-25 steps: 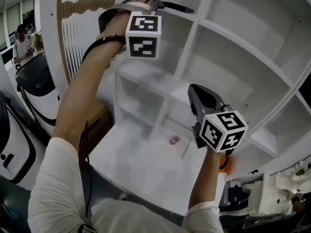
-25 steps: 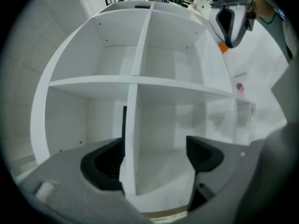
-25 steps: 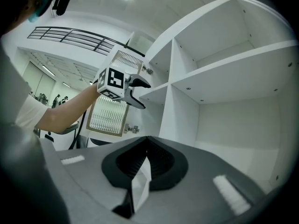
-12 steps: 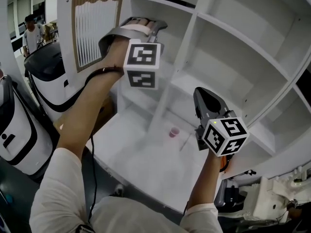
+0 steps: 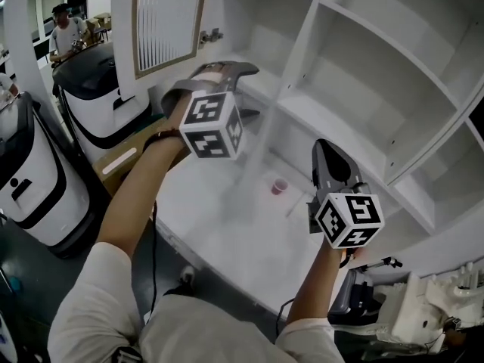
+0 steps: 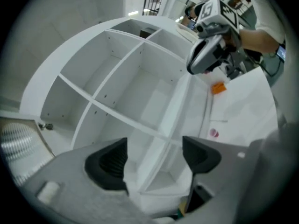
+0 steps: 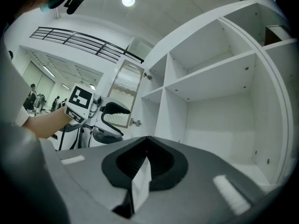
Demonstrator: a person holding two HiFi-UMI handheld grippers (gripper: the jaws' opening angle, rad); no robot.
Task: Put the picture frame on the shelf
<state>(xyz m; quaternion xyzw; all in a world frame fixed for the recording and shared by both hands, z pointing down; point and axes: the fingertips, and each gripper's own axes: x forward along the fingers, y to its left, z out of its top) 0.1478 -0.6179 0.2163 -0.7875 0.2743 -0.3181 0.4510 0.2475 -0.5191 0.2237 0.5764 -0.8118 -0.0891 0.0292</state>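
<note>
The left claw [image 6: 154, 157] hangs before the white shelf [image 5: 340, 134], jaws apart and closing on nothing; the right claw [image 7: 145, 161] is closed tight.

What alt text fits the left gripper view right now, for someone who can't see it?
The left gripper's two dark jaws stand apart and are closing with nothing between them, aimed at a white shelf unit of open compartments. At upper right is the right gripper, in front of a white surface with a small pink cup and an orange object.
</note>
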